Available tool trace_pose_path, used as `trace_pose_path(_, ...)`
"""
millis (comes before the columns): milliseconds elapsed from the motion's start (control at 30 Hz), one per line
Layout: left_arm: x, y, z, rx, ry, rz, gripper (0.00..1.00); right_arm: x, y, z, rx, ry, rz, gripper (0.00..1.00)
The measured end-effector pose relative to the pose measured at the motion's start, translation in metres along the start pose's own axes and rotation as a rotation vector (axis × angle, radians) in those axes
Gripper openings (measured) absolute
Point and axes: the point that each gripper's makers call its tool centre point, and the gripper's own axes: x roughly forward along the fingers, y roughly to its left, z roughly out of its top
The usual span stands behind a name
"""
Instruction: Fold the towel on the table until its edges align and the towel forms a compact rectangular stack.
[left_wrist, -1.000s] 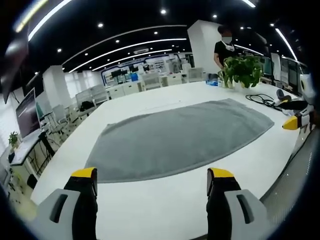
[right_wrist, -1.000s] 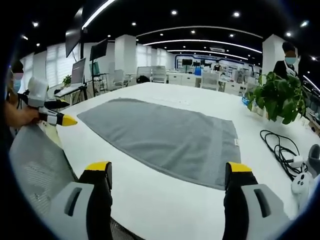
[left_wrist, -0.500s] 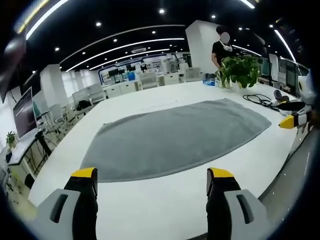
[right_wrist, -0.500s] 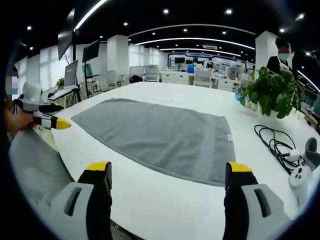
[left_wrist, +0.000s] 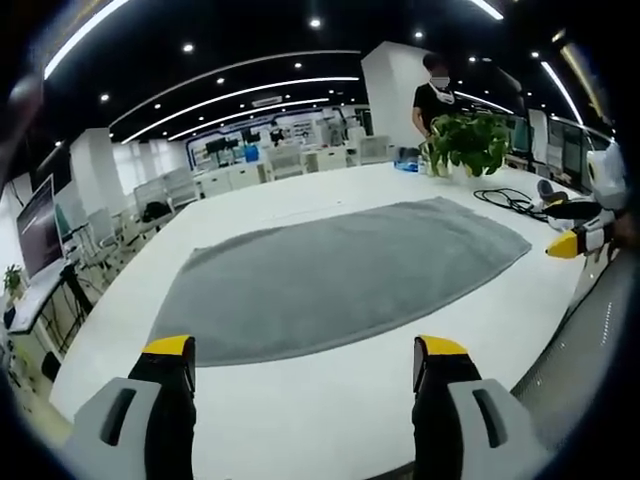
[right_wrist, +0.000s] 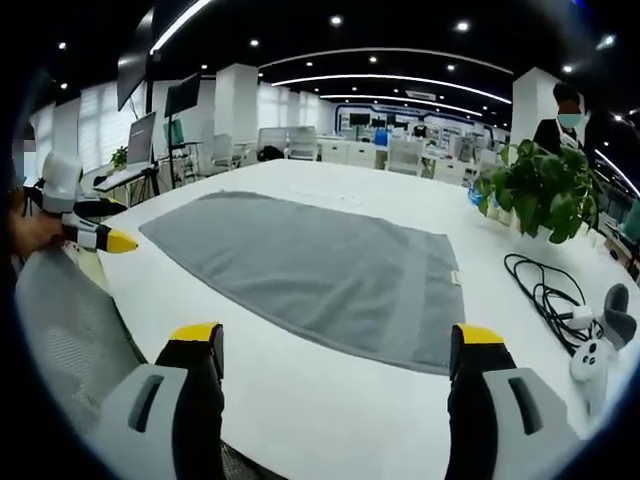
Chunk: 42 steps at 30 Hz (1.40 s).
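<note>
1. Table (left_wrist: 330, 400): we see a broad white top running ahead of both pairs of tongs, with its near edge just under them.

2. Towel (left_wrist: 340, 275): it lies flat and fully spread on the white top, unfolded, with no fold begun. In the left gripper view its long axis runs across us from lower left to upper right; in the right gripper view the towel (right_wrist: 310, 265) stretches from upper left to lower right, with a hemmed short edge and a small tag at the right end.

3. Left tongs (left_wrist: 305, 362): we hold them with the jaws apart and nothing between them, short of the towel's near long edge, with bare table between tips and cloth. They sit toward the towel's left end.

4. Right tongs (right_wrist: 340, 345): the jaws are likewise apart and empty, also short of the near edge, and closer to the hemmed right end. So each hand is nearer its own corner, and we judge the coming move to be a reach forward to those two near corners.

5. Plant (right_wrist: 545, 190), cable (right_wrist: 550, 290) and small white controller (right_wrist: 585, 355): these sit to the right, beyond the hemmed end, apart from the cloth.
</note>
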Motion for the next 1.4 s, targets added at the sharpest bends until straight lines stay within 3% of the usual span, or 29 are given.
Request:
trace_pose_path(633, 0.005, -0.006, -0.013, 0.054, 0.065, -0.039, 0.94, -0.004, -0.018, 0.017, 0.035, -0.066, -0.014, 0.92)
trace_pose_path(733, 0.006, -0.016, -0.019, 0.054, 0.1, -0.097, 0.94, -0.006, -0.023, 0.026, 0.026, -0.083, -0.004, 0.93)
trace_pose_path(833, 0.006, -0.011, -0.014, 0.105, 0.086, -0.079, 0.94, -0.005, -0.031, 0.03, 0.032, -0.096, 0.001, 0.93)
trace_pose_path(1000, 0.006, -0.008, -0.01, 0.093, 0.101, -0.082, 0.95, -0.006, -0.039, 0.036, 0.027, -0.1, 0.008, 0.92)
trace_pose_path(1100, 0.007, -0.012, -0.006, 0.091, 0.113, -0.098, 0.95, -0.008, -0.046, 0.044, 0.005, -0.12, 0.013, 0.92)
trace_pose_path(1400, 0.013, -0.038, 0.02, 0.112, 0.089, -0.177, 0.94, -0.006, -0.068, 0.048, -0.031, -0.106, 0.026, 0.93)
